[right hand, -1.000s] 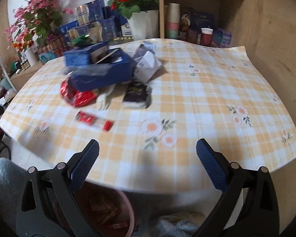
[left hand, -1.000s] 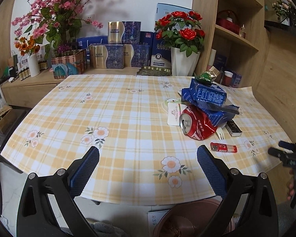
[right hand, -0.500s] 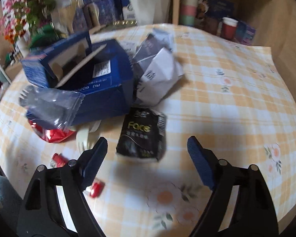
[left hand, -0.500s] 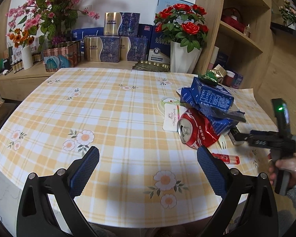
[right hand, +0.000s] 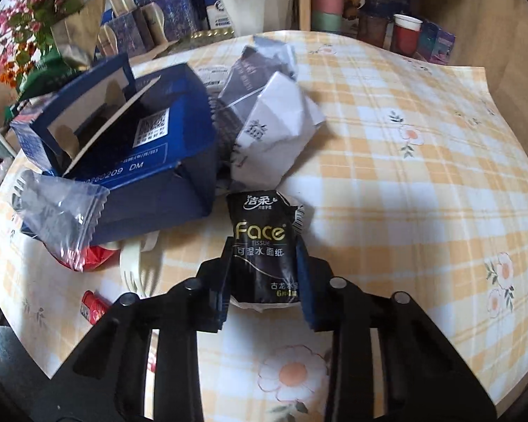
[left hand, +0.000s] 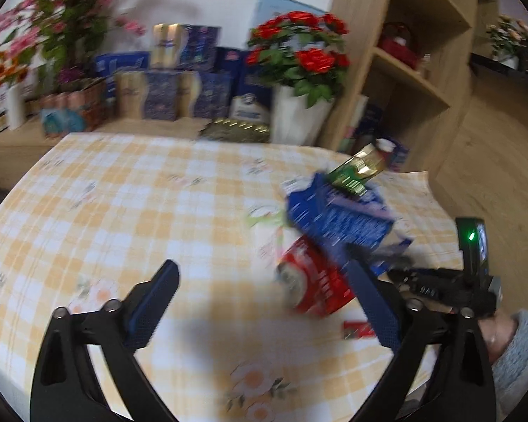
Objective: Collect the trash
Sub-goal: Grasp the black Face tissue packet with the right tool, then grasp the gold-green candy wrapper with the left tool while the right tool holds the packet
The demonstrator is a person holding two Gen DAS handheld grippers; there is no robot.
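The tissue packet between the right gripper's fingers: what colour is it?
Black, with gold and white lettering; the tissue packet shows best in the right wrist view.

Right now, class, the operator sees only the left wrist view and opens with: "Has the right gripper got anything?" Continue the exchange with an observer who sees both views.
Observer: Yes. Its jaws have just been closing, and the right gripper pinches a black tissue pack by its sides.
Operator: What lies beyond the pack?
Observer: Crumpled white paper, just past its far end.
Operator: Anything to the pack's left?
Observer: A white plastic fork, at the near edge of the blue box.
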